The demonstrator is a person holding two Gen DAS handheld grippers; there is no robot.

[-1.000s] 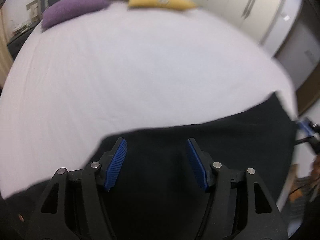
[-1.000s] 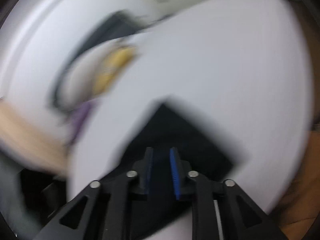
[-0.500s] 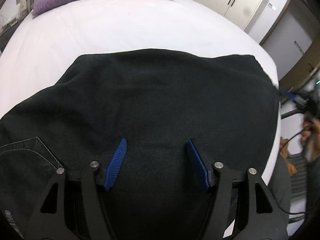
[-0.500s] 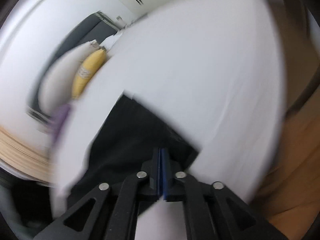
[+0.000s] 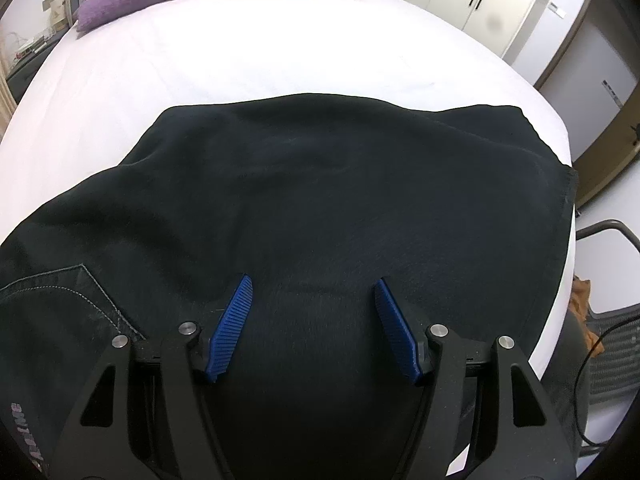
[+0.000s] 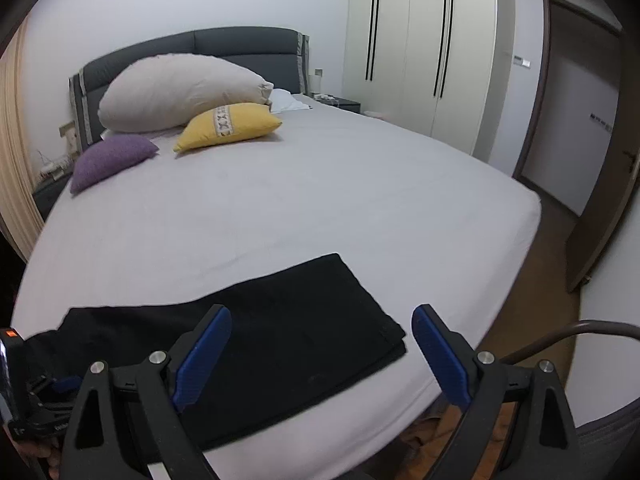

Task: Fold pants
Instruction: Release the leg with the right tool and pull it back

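Black pants lie flat and folded on the white bed near its front edge. In the right wrist view the pants are a long dark strip ending in a squared end at the right. A stitched back pocket shows at the left. My left gripper is open and empty, low over the middle of the pants. My right gripper is open and empty, raised above the pants' right end. The other gripper's body shows at the far left of the right wrist view.
The white bed stretches back to a grey headboard. A purple cushion, a yellow cushion and a large beige pillow lie at its head. White wardrobes stand right. A chair stands by the bed's right front corner.
My right gripper was shut on the pants' end, has opened and let go, and has lifted back. The pants now lie spread under the left gripper, which stayed open.
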